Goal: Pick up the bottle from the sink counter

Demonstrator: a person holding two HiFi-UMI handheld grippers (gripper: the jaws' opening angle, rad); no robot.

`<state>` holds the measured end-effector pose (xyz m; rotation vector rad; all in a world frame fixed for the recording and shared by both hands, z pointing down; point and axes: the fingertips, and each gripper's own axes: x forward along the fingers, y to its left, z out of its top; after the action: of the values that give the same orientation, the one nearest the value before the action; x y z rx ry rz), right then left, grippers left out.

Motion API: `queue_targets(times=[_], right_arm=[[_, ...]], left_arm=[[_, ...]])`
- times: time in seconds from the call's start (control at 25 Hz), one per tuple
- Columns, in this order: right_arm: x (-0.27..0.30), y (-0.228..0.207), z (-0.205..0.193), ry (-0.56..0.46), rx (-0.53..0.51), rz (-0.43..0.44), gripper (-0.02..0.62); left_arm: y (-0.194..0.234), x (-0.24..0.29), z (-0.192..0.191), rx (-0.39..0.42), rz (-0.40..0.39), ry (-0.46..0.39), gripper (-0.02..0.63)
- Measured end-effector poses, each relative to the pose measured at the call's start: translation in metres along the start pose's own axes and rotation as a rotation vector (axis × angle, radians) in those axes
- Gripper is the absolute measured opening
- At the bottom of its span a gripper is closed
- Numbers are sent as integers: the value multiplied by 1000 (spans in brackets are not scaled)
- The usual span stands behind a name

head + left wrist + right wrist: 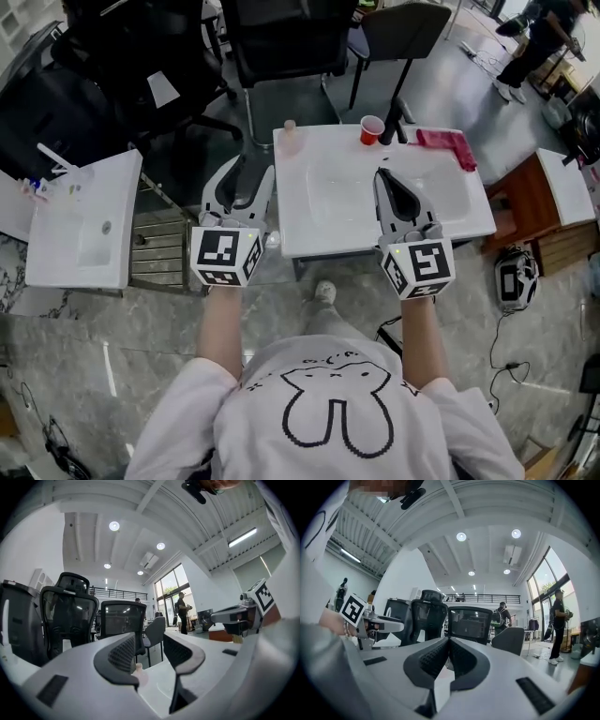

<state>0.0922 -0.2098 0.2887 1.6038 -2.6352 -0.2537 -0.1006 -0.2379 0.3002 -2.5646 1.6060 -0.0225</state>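
The bottle [290, 137] is small, pale and pinkish with a light cap, and stands upright at the back left corner of the white sink counter [309, 239]. My left gripper [250, 172] hovers off the counter's left front edge, well short of the bottle, open with nothing between its pads. In the left gripper view the bottle [138, 670] shows low and far off in the gap of the left gripper [149, 645]. My right gripper [382, 175] is over the basin, shut and empty; in its own view the right gripper [449, 641] has its pads together.
A red cup [371, 129], a black faucet [394, 120] and a pink cloth [447, 146] sit along the counter's back. A second white sink [84, 220] stands at left, black office chairs [281, 42] behind, a wooden cabinet [525, 202] at right.
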Motion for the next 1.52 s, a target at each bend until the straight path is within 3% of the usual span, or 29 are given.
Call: queue_targets(times=[0.28, 0.52, 0.92, 1.24, 1.52], right_arm=[[65, -60, -18, 15, 43, 19, 29], [111, -86, -36, 31, 49, 62, 29], [159, -78, -73, 87, 54, 155, 29], [175, -65, -116, 148, 76, 174, 29], [186, -50, -146, 186, 102, 185, 29]], left_arm=[[14, 79, -24, -23, -9, 55, 229], [23, 131, -53, -32, -20, 81, 282], [36, 173, -104, -75, -33, 122, 333], [43, 193, -159, -78, -41, 194, 396], [42, 209, -209, -58, -77, 271, 399]])
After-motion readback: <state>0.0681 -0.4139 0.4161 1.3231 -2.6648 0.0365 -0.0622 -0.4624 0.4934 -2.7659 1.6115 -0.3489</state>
